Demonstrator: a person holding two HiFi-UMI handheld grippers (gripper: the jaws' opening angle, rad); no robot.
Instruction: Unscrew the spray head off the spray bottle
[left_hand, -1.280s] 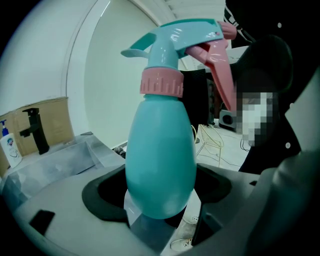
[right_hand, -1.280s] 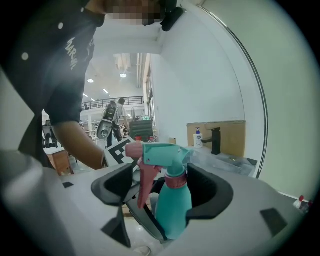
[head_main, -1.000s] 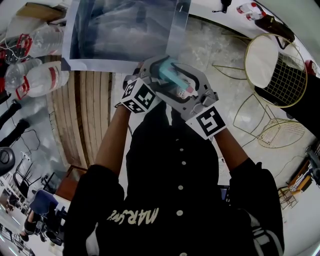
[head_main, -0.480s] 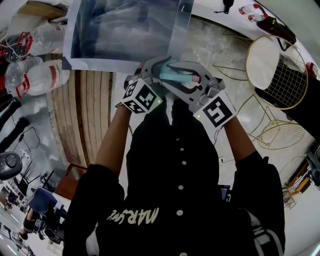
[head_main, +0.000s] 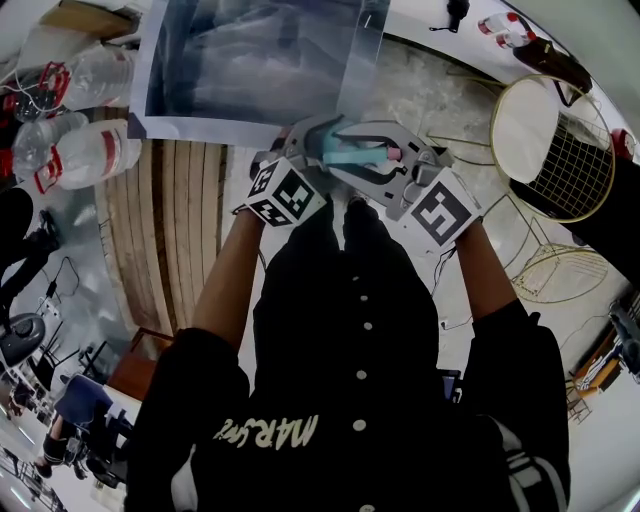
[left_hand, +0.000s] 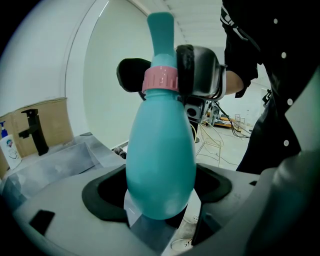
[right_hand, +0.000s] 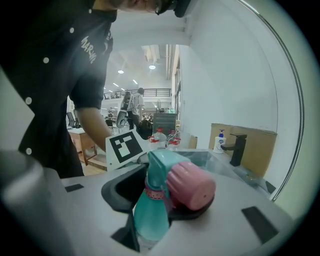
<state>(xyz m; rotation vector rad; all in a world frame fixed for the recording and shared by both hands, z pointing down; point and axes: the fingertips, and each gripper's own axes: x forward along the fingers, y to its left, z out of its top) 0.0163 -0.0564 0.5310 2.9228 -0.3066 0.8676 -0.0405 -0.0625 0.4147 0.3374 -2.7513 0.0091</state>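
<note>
Water bottles (head_main: 85, 150) lie left of the spray bottle (head_main: 350, 156), with a steel sink (head_main: 250, 60) beyond it, planks (head_main: 165, 230) below and wire baskets (head_main: 555, 145) to its right. The left gripper (left_hand: 159, 196), tilted downward, clamps the spray bottle's fat base. The right gripper (right_hand: 165, 200), its jaws just closed in, pinches the spray head (right_hand: 189, 183) at the spray bottle's other end.

The bottle (left_hand: 160, 165) is smooth teal plastic with a soft sheen, and its collar (left_hand: 160, 80) is ribbed pink plastic. The shirt (head_main: 350, 400) is matt black cloth. The planks (head_main: 170, 220) look like bare wood, the wire frame (head_main: 555, 140) like thin brassy metal, and the box (left_hand: 50, 120) like dull cardboard.
</note>
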